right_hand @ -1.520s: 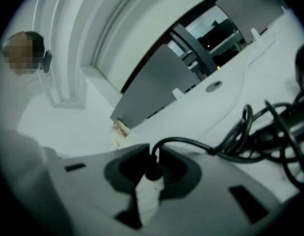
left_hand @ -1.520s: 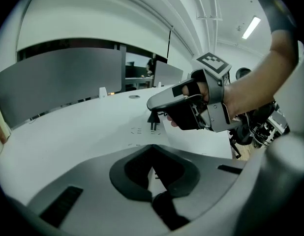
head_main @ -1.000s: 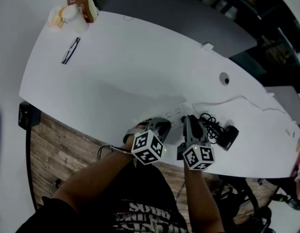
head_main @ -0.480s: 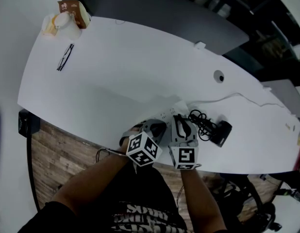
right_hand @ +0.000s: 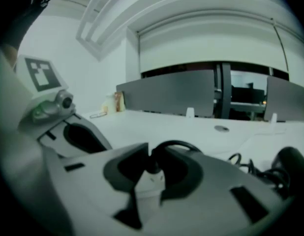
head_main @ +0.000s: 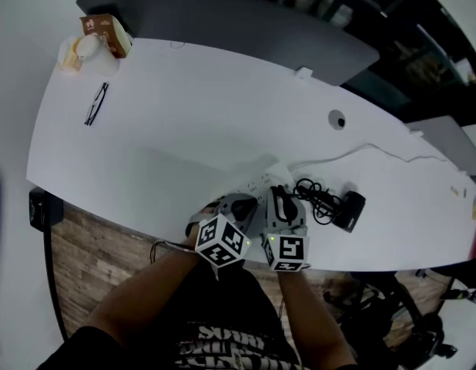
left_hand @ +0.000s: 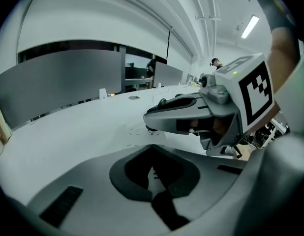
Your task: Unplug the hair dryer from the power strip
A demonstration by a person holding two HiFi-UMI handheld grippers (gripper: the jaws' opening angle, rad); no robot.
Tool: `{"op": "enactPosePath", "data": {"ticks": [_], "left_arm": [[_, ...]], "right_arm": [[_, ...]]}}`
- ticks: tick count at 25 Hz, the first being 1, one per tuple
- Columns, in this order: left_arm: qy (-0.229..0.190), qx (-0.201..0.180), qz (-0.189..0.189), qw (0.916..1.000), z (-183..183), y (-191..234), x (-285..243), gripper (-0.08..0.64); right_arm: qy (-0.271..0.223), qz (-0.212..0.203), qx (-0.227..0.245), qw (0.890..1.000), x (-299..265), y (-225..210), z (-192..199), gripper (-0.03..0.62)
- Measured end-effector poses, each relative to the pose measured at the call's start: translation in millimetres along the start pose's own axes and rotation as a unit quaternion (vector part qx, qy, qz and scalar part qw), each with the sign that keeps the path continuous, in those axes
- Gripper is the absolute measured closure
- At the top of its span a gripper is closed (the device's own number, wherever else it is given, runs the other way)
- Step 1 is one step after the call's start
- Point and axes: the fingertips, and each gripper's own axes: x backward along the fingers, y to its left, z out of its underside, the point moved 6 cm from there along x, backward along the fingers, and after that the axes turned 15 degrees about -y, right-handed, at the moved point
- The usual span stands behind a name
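Right claw [head_main: 278, 206] has rolled since a second ago. Its jaws have just eased open a little but grip the white plug [right_hand: 150, 182]. Left claw [left_hand: 153, 173] is closed beside the power strip [head_main: 263, 182]. The hair dryer [head_main: 349, 210] lies on the counter [head_main: 184, 122] nearby. Plug is probably being wiggled loose.

Light falls evenly from above in the head view. The white table [head_main: 184, 106] is bright, almost washed out, so the white power strip [head_main: 261, 182] nearly melts into it, while the floor [head_main: 92, 245] is dark. Straight lines bend strongly near the edges. In the left gripper view a ceiling lamp [left_hand: 250, 27] glares. The right gripper view is dimmer and soft, and the plug [right_hand: 151, 180], close to the lens, is blurred.
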Motion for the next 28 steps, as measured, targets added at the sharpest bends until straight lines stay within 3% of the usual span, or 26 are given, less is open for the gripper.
{"op": "enactPosePath", "data": {"ticks": [5,7,10,16,19,21,23,24,25,28], "left_arm": [[0.000,-0.003,0.005,1.0000,0.9,-3.5,-0.2,0.535],[0.002,-0.002,0.008,1.0000,1.6,-3.0,-1.0,0.534],[0.002,-0.006,0.013,0.9999,3.4,-3.9,-0.6,0.534],[-0.001,-0.009,0.015,0.9998,2.1,-4.1,0.2,0.534],[-0.004,-0.012,0.014,0.9998,1.9,-4.3,0.8,0.535],[-0.005,-0.013,0.014,0.9998,1.5,-4.5,0.9,0.534],[-0.007,-0.014,0.014,0.9998,1.3,-5.5,1.2,0.534],[-0.008,-0.015,0.015,0.9997,0.9,-6.0,1.2,0.535],[-0.010,-0.016,0.016,0.9997,0.3,-6.2,1.2,0.535],[-0.014,-0.019,0.017,0.9996,-2.3,-5.4,0.6,0.534]], "right_arm": [[-0.007,-0.009,-0.006,1.000,-1.8,-1.5,0.1,0.502],[0.020,-0.016,-0.011,1.000,-3.7,-0.7,3.9,0.502],[0.085,-0.041,-0.015,0.995,-3.4,4.0,22.8,0.399],[0.060,-0.064,-0.029,0.996,4.6,6.0,15.0,0.399],[0.020,-0.098,-0.113,0.989,3.9,4.4,5.0,0.399],[0.015,-0.124,-0.201,0.972,-0.8,-2.0,8.4,0.399],[0.019,-0.146,-0.262,0.954,-5.4,-8.6,9.6,0.400],[0.020,-0.153,-0.279,0.948,-7.3,-11.7,7.6,0.417],[0.023,-0.158,-0.290,0.944,-8.9,-15.2,5.8,0.490],[0.018,-0.157,-0.319,0.934,-10.4,-27.3,1.3,0.505]]}}
